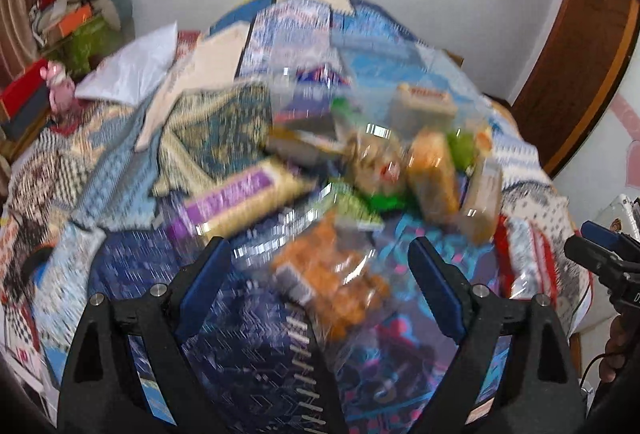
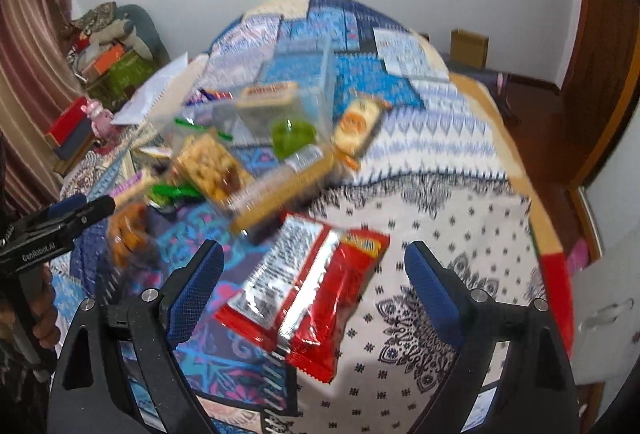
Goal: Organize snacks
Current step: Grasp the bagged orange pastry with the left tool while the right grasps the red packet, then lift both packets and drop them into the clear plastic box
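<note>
A: Snacks point(image 2: 248, 162) lie in a loose pile on the bed point(image 2: 460, 234), on the patterned cover. Landmark: red bag point(image 2: 316, 298).

B: Where does the red bag sit?

A: Flat on the cover, half on the white print, half on the blue. Right gripper point(image 2: 314, 262) hangs over it, jaws spread wide, one finger to each side of the bag, not touching it, nothing held.

B: Rest of the pile?

A: All beyond the red bag. Long yellow pack point(image 2: 280, 194) just past its top edge. Nut pack point(image 2: 208, 166) further up and left. Green tub point(image 2: 294, 134) behind the yellow pack, inside or under clear wrap – cannot tell which. Biscuit pack point(image 2: 356, 126) to the far right of the tub.

B: Left side?

A: Left gripper point(image 1: 320, 258) wide open too, empty. Orange snack bag point(image 1: 332, 274) lies between its fingers; contact not clear, frame is blurred. Purple pack point(image 1: 236, 198) ahead and left of it. Seen from the right wrist, the left gripper is well left of the red bag
</note>
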Demonstrator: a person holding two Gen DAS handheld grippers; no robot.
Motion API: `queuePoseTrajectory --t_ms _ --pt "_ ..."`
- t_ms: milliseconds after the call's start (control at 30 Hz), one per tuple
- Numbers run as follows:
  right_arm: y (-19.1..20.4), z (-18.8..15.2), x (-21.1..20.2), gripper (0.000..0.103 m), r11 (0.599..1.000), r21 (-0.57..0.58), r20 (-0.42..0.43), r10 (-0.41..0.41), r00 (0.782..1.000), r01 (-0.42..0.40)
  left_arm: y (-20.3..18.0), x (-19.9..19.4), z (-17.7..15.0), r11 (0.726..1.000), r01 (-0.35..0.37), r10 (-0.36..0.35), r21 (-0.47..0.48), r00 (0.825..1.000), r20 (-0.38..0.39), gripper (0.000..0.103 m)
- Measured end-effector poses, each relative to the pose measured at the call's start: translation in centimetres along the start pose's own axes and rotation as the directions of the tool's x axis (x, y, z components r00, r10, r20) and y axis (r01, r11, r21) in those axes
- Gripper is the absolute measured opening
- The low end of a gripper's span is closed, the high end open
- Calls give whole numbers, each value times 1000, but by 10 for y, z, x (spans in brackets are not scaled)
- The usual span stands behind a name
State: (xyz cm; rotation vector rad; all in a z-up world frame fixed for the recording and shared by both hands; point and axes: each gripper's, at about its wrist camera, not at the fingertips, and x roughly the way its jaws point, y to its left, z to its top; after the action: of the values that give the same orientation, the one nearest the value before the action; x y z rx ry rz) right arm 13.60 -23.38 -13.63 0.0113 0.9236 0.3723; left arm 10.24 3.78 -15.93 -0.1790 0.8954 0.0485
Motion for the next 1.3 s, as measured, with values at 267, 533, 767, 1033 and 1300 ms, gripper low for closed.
queuePoseTrajectory --t_ms 267,533,767,1033,1300 --pt "1 -11 31 91 1000 16 -91 13 996 -12 -5 21 -14 999 23 -25 -32 998 -50 91" --pt "4 -18 49 91 999 21 -144 33 989 -31 -14 41 -13 999 25 -29 -47 995 -92 89" --pt "10 -24 47 81 999 -31 -129 3 992 -7 -15 39 -16 999 4 -7 -47 998 -62 64" --pt "-4 -22 42 68 1000 -4 -109 16 994 -16 -6 26 -18 998 17 -19 -65 999 -36 53" --pt "-8 -10 17 68 1000 7 -38 18 999 -17 -2 0 -8 998 14 -12 -61 999 39 53"
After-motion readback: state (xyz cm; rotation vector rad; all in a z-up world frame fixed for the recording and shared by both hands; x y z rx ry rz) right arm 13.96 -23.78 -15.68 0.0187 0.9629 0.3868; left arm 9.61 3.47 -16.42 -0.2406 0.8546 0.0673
